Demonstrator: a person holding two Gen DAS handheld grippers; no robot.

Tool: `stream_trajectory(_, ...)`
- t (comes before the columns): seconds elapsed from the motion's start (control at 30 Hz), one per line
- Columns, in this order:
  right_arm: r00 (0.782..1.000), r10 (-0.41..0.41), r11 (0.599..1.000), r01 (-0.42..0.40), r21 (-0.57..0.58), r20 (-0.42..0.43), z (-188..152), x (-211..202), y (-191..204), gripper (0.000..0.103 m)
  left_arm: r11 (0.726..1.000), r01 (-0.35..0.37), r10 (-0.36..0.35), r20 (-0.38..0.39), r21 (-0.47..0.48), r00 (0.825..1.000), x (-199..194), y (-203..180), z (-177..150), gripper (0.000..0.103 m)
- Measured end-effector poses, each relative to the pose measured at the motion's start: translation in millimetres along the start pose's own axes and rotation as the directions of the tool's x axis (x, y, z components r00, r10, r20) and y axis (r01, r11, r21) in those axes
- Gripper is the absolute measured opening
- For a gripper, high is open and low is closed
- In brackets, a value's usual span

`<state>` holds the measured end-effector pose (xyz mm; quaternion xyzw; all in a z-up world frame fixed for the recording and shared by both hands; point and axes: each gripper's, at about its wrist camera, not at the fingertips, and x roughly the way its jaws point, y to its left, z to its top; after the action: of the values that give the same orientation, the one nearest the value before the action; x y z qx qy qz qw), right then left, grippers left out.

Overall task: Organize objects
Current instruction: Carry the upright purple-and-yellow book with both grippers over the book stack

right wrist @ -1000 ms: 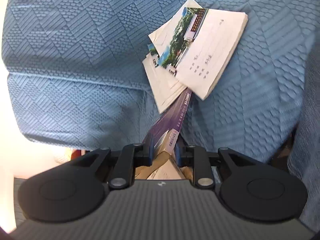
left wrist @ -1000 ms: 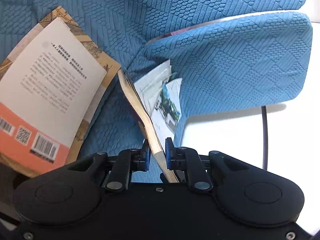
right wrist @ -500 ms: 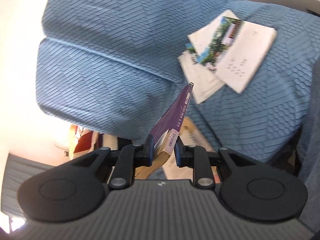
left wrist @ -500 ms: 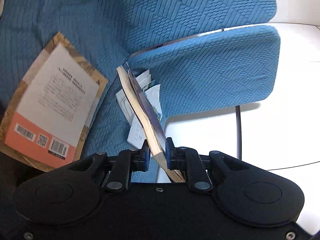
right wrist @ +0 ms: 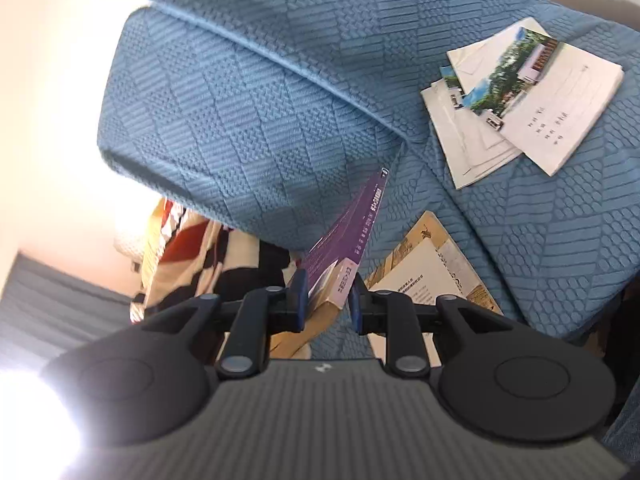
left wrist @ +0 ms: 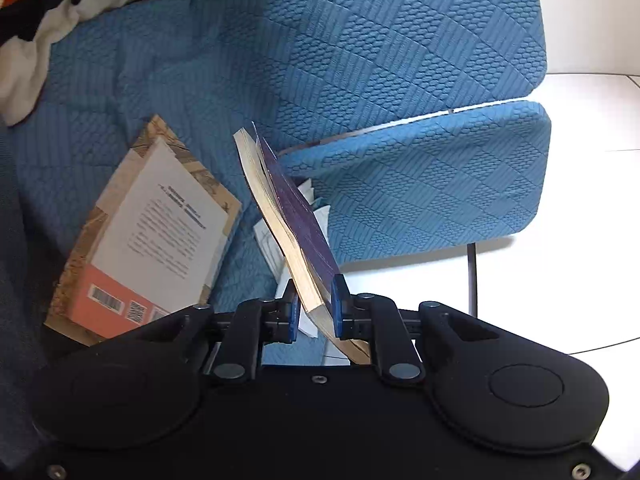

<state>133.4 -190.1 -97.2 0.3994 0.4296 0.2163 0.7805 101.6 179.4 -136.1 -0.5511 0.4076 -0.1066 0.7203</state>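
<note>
Both the left gripper and right gripper have their fingers clamped on one purple-covered paperback, its yellowed pages edge-on, held tilted above the blue quilted sofa.

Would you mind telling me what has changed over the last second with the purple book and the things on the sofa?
The purple book, clamped at opposite ends by the left hand-held gripper and the right hand-held gripper, has been lifted higher off the blue sofa. The white booklets and the orange-backed book now look farther away. Both grips are unchanged, and the booklets and the orange-backed book lie where they were.
</note>
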Motion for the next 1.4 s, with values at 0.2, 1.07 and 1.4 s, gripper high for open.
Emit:
stream_trajectory(0.2,0.999,-0.016,0.999,0.014,-0.043,-0.044,-21.6,23.1,-13.3,0.025,0.999,-0.037,0.037,-0.004,-0.012,0.999,4.6,36.2,1.6,0.014)
stream_trajectory(1.07,0.989,-0.043,0.998,0.035,-0.056,-0.145,-57.5,60.6,-75.8,0.025,0.982,-0.182,0.181,0.013,0.055,0.983,18.9,96.8,-29.7,0.015)
stream_trajectory(1.4,0.974,-0.157,0.985,0.142,-0.103,-0.165,-60.9,61.5,-76.3,0.036,0.943,-0.301,0.3,0.031,0.14,0.954,5.7,88.1,-43.9,0.037)
